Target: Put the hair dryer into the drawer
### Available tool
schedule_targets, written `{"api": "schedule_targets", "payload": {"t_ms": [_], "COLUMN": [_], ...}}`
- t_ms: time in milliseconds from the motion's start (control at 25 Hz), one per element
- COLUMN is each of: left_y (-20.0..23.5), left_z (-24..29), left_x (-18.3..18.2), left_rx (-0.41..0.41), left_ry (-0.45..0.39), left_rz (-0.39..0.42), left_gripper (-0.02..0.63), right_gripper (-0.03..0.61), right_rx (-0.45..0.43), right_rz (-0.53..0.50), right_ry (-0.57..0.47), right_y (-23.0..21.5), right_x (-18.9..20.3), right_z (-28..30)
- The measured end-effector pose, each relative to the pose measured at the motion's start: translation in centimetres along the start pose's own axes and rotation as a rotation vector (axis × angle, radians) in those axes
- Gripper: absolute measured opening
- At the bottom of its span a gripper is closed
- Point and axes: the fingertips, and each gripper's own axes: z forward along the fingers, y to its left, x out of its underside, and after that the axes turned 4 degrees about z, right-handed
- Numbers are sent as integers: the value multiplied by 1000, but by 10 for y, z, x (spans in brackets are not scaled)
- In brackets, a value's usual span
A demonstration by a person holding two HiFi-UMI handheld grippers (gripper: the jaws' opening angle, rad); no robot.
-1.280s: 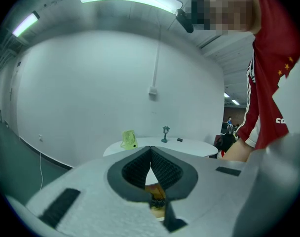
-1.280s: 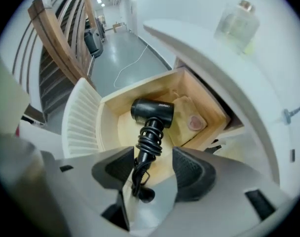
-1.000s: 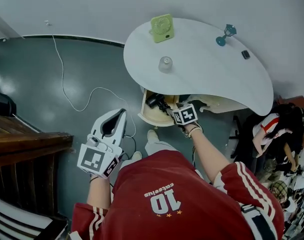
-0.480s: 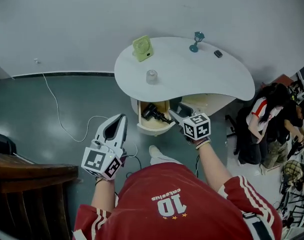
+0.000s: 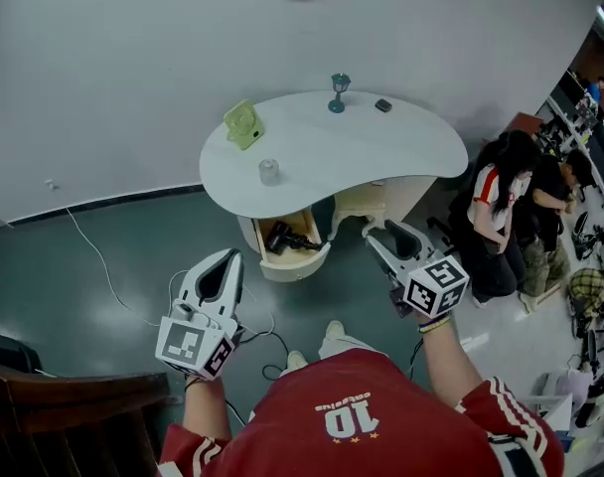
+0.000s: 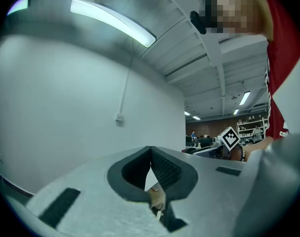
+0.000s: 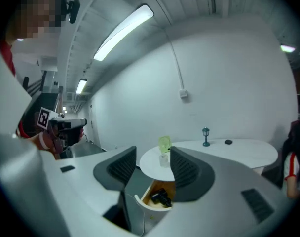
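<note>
In the pale wooden drawer [image 5: 294,269], open, we have the black hair dryer [image 5: 281,237] lying, perhaps only shutting left; right claw [image 5: 387,233] released, empty, jaws just narrowing, left claw [image 5: 228,256] clenched

Table [image 5: 381,147] overhangs open drawer [image 5: 294,268] rear; front lies free.

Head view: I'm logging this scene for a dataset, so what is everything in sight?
table: one, white, curved, against the wall
drawer: one, white front, wood inside, open under the table's left part
hair dryer: one, black, lying in the drawer
fan: one, green, table's left end
clear container: one, colourless, table's front left
lamp ornament: one, teal, table's back edge
small flat object: one, dark, right of the ornament
cable: one, white, on the floor at left
bystanders: two, at right
left gripper: one, white, jaws shut, empty
right gripper: one, white, jaws apart, just been closing, nothing between them
</note>
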Motion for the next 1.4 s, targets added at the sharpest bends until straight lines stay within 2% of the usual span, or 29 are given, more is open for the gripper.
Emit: {"api": "schedule_targets", "payload": {"t_ms": [80,200,360,480,640,800,920,1120,1400], "left_y": [-3,-12,-40,-71,-110,-146,-179,-228,-278], "left_z": [-5,-14,-25,-34,-52,-77,-98,-120,-136], "left_x": [-14,-33,-58,-69,-81,-96,-100,-99,-96], "left_rx": [-14,-33,-49,-61,-118,-169,-209,-192,-165], "left_ry": [-39,-82,-101,-107,-89,-140,-166,-161,-142], "left_rz": [-21,-32,9,46,134,87,88,76,86], "left_gripper": [0,0,-2,-2,0,0,0,-2,-1], "right_gripper": [221,219,212,209,194,165,130,58,5], "right_rx": [26,20,-34,-63,-77,-90,-118,-137,-126], "right_rz": [-16,-53,-91,-127,-159,-177,-185,-154,-137], "right_ry": [-53,-127,-201,-225,-243,-295,-304,-321,-348], "right_y": [-2,7,28,40,54,68,82,95,99], "right_x": [-22,-54,-88,-99,-105,-99,-87,-74,-64], "right_z": [-18,-39,-71,-97,-136,-177,-208,-251,-298]}}
